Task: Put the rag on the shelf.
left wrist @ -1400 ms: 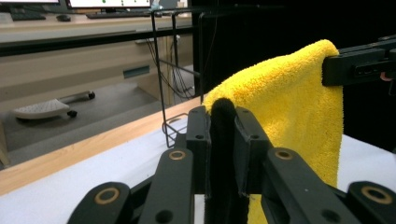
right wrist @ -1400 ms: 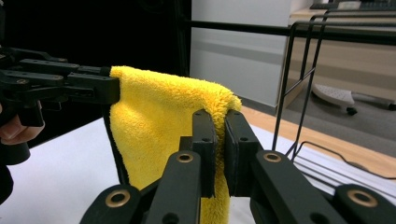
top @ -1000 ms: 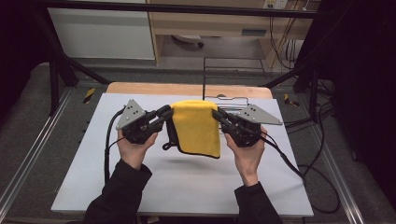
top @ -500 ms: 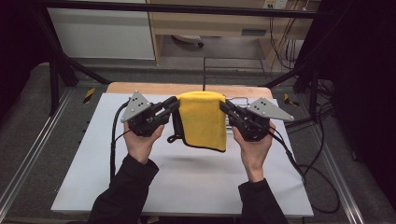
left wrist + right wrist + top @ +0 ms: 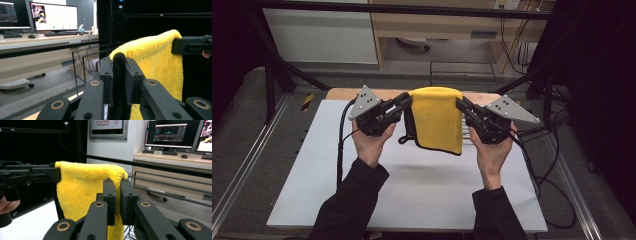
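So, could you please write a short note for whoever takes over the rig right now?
Left gripper: shut on the yellow cloth, clamping its black-edged left top corner.
Right gripper: shut on the cloth's right top corner.
Cloth: held up between both grippers, folded over, hanging clear above the white table.
Done: cloth picked up by both top corners.
Left: probably spreading or folding it and laying it down on the table; keep both grips until then.
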{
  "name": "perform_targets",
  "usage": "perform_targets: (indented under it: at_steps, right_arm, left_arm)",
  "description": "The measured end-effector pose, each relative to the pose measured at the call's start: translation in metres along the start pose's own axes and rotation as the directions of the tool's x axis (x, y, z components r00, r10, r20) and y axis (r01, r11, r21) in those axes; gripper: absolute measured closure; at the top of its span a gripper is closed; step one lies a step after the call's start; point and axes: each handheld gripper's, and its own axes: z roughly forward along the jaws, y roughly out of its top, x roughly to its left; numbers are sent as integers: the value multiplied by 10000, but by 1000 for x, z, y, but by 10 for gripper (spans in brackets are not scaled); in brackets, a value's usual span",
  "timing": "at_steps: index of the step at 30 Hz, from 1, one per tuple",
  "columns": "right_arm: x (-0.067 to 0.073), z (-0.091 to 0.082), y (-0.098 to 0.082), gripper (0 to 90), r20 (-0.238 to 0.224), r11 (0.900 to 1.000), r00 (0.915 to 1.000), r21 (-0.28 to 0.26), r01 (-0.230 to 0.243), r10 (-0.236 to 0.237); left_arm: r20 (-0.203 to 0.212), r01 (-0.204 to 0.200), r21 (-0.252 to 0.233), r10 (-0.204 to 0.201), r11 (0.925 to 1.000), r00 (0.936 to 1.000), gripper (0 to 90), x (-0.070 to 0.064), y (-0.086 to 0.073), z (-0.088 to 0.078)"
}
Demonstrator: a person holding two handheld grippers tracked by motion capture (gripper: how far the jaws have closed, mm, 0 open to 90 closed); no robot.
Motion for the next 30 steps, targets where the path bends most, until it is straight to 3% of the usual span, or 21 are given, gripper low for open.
perform_targets:
  at_steps: [30]
  right_arm:
    - [-32,-7,38,846,772,9981,9970,-613,79,-31]
  left_arm:
    - [149,-189,-562,198,9982,9997,781,-11,43,39]
